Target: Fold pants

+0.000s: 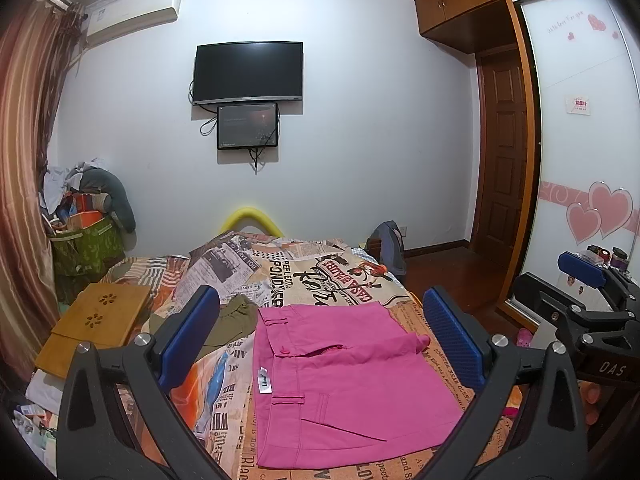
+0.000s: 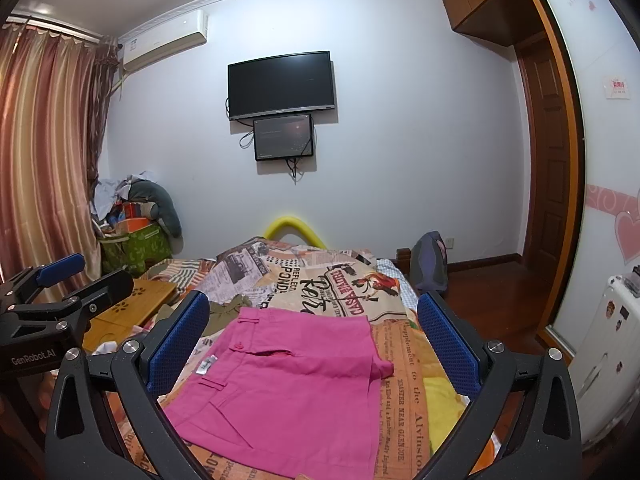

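Note:
Pink pants point(image 1: 344, 384) lie folded into a compact rectangle on the bed, waistband and white label to the left; they also show in the right wrist view point(image 2: 288, 384). My left gripper point(image 1: 320, 332) is open and empty, held above the pants with its blue pads wide apart. My right gripper point(image 2: 312, 336) is open and empty too, above the pants. The right gripper shows at the right edge of the left wrist view point(image 1: 584, 280). The left gripper shows at the left edge of the right wrist view point(image 2: 60, 280).
The bed has a newspaper-print cover point(image 1: 304, 276). An olive garment point(image 1: 232, 320) lies left of the pants. A wooden lap tray point(image 1: 92, 324) sits at the bed's left. A cluttered basket point(image 1: 84, 248) stands by the curtain. A wardrobe point(image 1: 580, 120) is on the right.

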`<state>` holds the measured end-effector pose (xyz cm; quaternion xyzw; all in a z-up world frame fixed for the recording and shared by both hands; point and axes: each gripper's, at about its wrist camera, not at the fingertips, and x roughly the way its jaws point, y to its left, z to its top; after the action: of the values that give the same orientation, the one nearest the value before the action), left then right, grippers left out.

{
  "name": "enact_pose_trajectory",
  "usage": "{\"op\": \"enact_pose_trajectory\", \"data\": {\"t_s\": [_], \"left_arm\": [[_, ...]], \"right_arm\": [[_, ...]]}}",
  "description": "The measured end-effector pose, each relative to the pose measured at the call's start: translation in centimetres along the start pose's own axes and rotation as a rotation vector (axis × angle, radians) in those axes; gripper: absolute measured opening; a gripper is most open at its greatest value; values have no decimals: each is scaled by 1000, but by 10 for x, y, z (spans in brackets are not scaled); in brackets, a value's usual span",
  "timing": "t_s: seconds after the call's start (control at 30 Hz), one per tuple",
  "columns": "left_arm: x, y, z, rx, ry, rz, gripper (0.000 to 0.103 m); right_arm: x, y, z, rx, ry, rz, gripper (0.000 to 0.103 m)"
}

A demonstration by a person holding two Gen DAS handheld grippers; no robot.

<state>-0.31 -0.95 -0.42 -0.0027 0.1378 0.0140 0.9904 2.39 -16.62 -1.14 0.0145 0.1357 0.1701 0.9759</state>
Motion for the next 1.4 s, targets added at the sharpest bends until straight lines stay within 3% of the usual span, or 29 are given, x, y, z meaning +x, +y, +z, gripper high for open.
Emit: {"op": "enact_pose_trajectory", "data": {"t_s": [1.0, 1.23, 1.4], "left_arm": [[3, 2, 0, -1, 10, 5, 103], [33, 6, -5, -4, 70, 10, 103], [76, 14, -20, -10, 164, 16, 103]], "right_arm": [[3, -2, -2, 2, 11, -1, 103], [22, -9, -10, 12, 58, -18, 103], [56, -23, -27, 14, 149, -41, 103]]}}
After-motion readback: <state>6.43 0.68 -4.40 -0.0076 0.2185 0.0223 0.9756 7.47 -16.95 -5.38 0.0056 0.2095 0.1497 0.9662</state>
